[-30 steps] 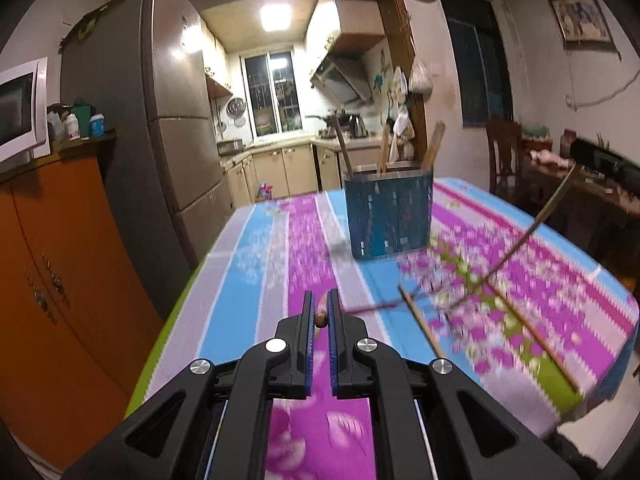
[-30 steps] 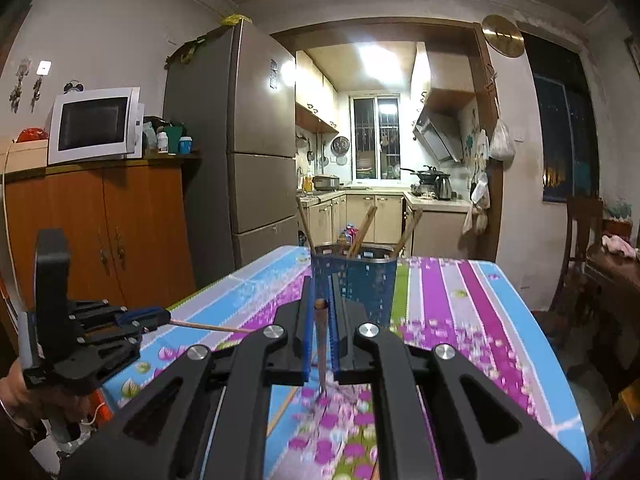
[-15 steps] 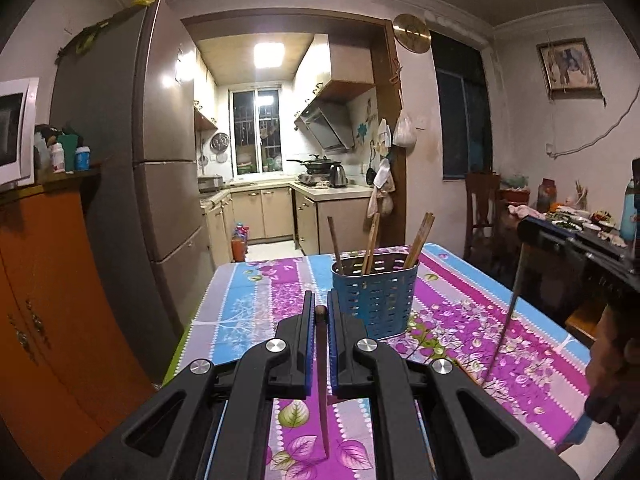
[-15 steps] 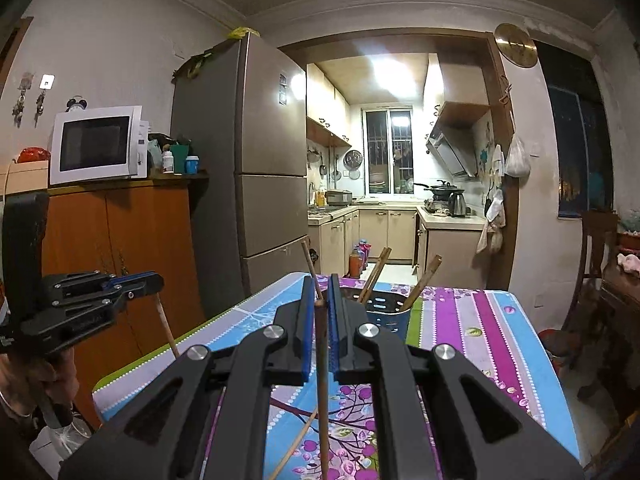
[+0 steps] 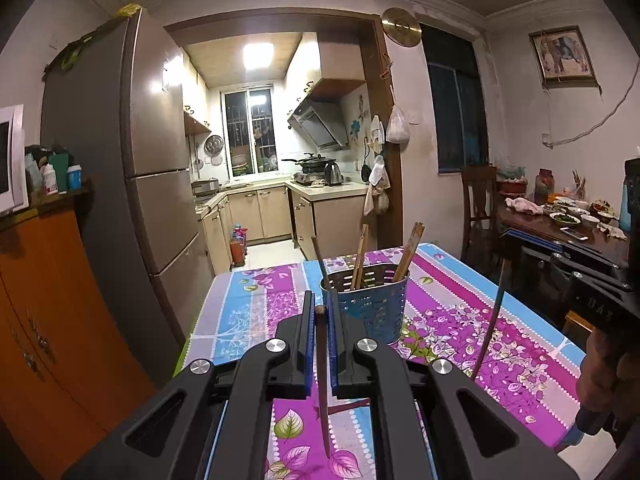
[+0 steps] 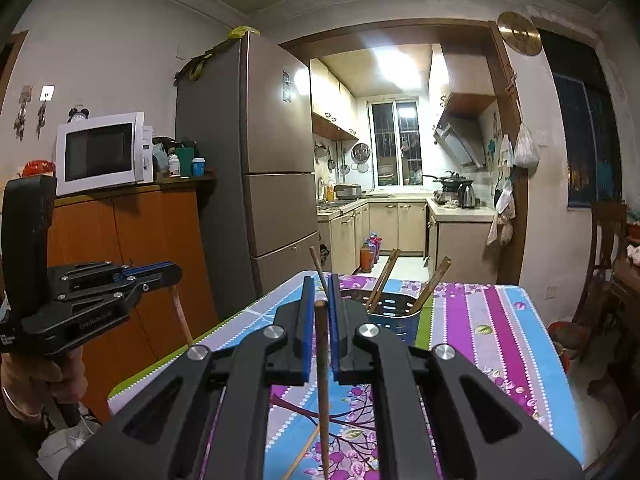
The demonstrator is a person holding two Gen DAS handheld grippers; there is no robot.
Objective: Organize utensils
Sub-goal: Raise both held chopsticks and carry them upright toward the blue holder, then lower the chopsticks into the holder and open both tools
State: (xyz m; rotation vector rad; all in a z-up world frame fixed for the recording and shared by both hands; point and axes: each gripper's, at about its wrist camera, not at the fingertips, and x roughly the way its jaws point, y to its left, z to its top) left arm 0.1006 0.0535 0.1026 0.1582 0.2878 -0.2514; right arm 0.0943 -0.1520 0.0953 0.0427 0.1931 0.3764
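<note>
Filling the lower half of both views, the bench (image 5: 460, 320) wears a cloth of purple, blue and white stripes with flowers and leaves. Behind it stand a tall grey fridge (image 6: 256, 152), an orange cupboard (image 6: 132, 240) with a white microwave (image 6: 102, 154) on top, and a lit kitchen beyond the doorway. On the bench, near its far end, sits a blue perforated holder (image 5: 370, 304) with several chopsticks leaning upright inside it. The left gripper (image 5: 320, 312) hangs above the near part of the bench, its jaws narrow and clamped on a dark brown chopstick (image 5: 322, 380) that points down toward the cloth. The right gripper (image 6: 320, 304) is likewise closed narrow on a lighter wooden chopstick (image 6: 322, 392), held nearly vertical over the cloth. One more chopstick (image 6: 304, 452) lies flat on the bench just beneath the right gripper.
</note>
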